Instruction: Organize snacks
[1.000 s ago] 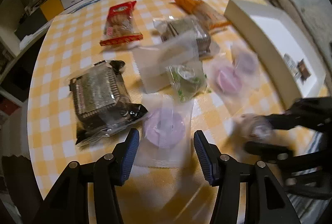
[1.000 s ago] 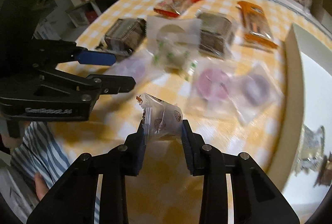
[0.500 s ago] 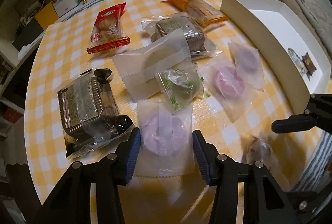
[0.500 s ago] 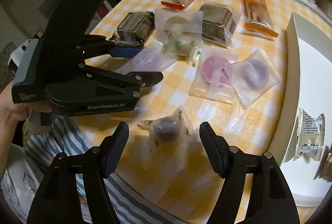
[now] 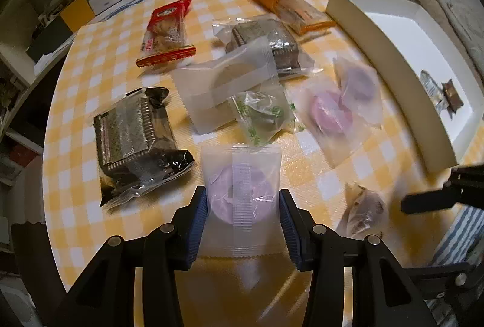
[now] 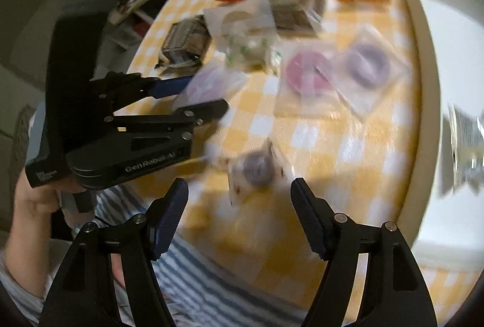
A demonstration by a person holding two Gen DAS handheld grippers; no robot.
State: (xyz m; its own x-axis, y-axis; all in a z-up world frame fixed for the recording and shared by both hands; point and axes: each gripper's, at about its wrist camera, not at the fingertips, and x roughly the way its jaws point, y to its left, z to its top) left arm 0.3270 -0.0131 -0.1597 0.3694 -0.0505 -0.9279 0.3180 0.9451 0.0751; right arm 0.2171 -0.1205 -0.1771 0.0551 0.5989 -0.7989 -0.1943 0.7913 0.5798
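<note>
A purple round pastry in a frosted packet (image 5: 242, 200) lies flat on the yellow checked table (image 5: 90, 79). My left gripper (image 5: 243, 224) straddles it. Its jaws are closing, and the blue pads (image 5: 199, 221) stand at the packet's side edges without visibly squeezing it. In the right wrist view the left gripper (image 6: 205, 95) shows at left with a hand behind it. My right gripper (image 6: 239, 206) is open and holds nothing. A small clear-wrapped dark snack (image 6: 257, 169) lies on the table just beyond its tips, also seen as a small snack (image 5: 366, 209).
A white box (image 5: 393, 33) with two small packets (image 5: 441, 91) stands at the right. Farther back lie pink and purple pastries (image 5: 332, 115), a green-printed packet (image 5: 263, 115), a frosted packet (image 5: 230, 85), two dark cake trays (image 5: 133, 130), and red (image 5: 166, 30) and orange (image 5: 287, 6) packs.
My right gripper opened and let the small wrapped snack fall onto the table near the front edge. My left gripper came forward around the purple pastry packet and narrowed.
</note>
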